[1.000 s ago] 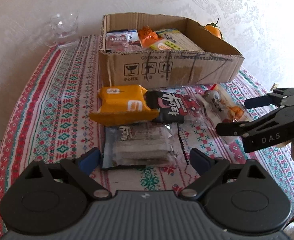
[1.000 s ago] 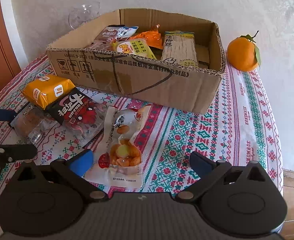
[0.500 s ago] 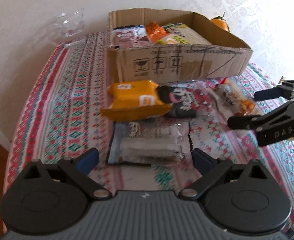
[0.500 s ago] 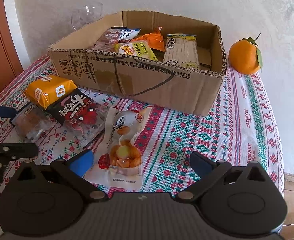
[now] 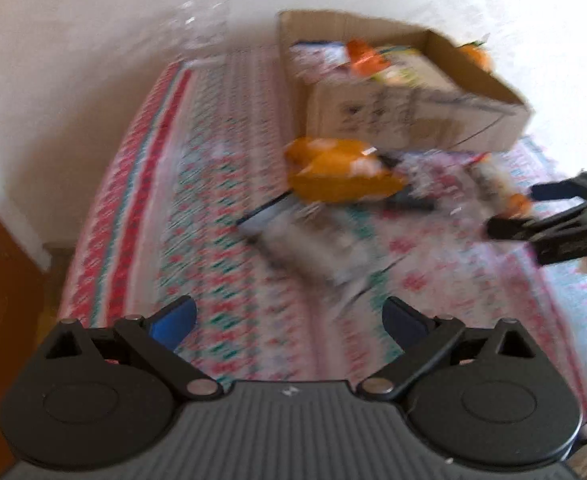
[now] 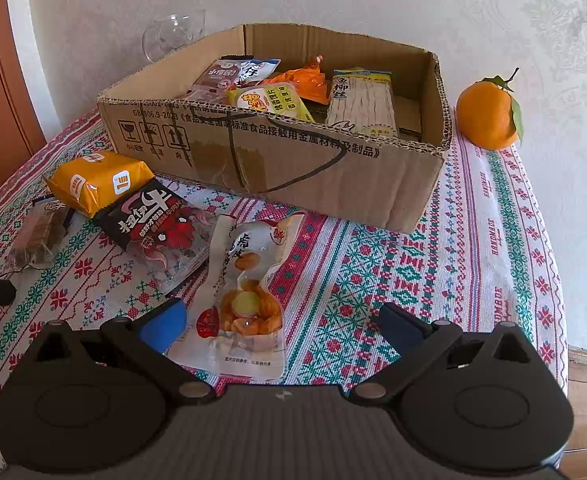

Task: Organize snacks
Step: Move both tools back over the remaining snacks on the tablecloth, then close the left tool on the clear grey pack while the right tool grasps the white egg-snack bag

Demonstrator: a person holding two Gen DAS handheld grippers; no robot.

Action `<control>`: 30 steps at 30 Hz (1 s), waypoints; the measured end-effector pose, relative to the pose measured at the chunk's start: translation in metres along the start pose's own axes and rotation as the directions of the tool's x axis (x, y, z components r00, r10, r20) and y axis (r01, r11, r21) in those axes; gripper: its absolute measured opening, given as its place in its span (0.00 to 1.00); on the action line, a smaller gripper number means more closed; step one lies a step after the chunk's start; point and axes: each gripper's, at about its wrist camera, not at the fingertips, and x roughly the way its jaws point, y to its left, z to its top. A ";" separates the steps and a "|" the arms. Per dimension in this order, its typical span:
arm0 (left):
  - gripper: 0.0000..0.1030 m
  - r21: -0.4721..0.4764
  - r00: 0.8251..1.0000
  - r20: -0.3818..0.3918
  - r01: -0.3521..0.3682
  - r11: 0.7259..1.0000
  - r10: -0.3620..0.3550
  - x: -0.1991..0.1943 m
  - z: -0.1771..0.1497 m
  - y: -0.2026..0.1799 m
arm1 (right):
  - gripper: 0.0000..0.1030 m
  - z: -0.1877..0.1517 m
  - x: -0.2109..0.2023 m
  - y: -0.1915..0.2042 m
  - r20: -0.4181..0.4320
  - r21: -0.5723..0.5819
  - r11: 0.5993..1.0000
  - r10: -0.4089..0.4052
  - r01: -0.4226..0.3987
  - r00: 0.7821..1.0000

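1. Right tongs (image 6: 279, 322): fingers spread wide, nothing between them, hovering low over the worktop (image 6: 473, 264), which wears a red, green and white patterned cloth.
2. Just ahead of the right tongs, partly between the tips: clear pouch of yellow-brown snacks (image 6: 245, 292), flat on the cloth, long axis pointing toward the box.
3. Left of the pouch and touching it: black-and-red packet (image 6: 161, 224), flat, tilted diagonally.
4. Orange packet (image 6: 97, 180) lies at the black-and-red packet's far-left corner, overlapping its end.
5. Further left, near the cloth's edge: clear-wrapped brown bar snack (image 6: 39, 232), flat, just beside the orange packet.
6. Left tongs (image 5: 289, 320): fingers spread wide, nothing held. Left wrist view is badly motion-blurred; the tongs sit over bare cloth, with the bar snack ahead and to the right. Only a sliver of them shows at the left edge of the right wrist view.
7. Behind the loose packets: open cardboard box (image 6: 293, 168), upright. Inside it: a brown-and-white packet (image 6: 229, 74), an orange wrapper (image 6: 305, 80), a yellow packet (image 6: 269, 102) and a striped beige pack (image 6: 363, 100) at the right end.
8. Right of the box, apart from it: an orange with leaves (image 6: 487, 116), against the wall.
9. Far left behind the box: a clear glass (image 6: 173, 34), at the wall.
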 end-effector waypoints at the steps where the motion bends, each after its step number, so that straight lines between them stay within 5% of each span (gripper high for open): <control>1: 0.97 -0.006 1.000 0.014 0.004 1.000 -0.004 0.000 0.002 -0.004 | 1.00 0.000 0.000 0.000 0.000 0.000 1.000 0.000 0.000 1.000; 5: 0.97 -0.029 0.998 0.062 -0.023 0.999 0.025 0.012 0.019 -0.018 | 1.00 -0.001 0.000 0.000 0.004 0.000 1.000 0.000 0.000 1.000; 14: 0.97 -0.092 0.990 0.010 -0.143 0.986 0.144 0.024 0.008 0.003 | 1.00 -0.002 -0.002 -0.004 0.001 -0.027 0.999 0.023 -0.023 1.000; 28: 0.97 -0.096 0.991 0.014 -0.131 0.987 0.133 0.031 0.014 -0.005 | 1.00 0.004 0.001 0.012 0.030 -0.058 0.996 -0.066 0.068 0.997; 30: 0.97 -0.100 0.991 0.014 -0.133 0.986 0.135 0.031 0.013 -0.005 | 0.94 0.004 -0.001 0.007 0.025 -0.033 0.997 -0.065 0.065 0.998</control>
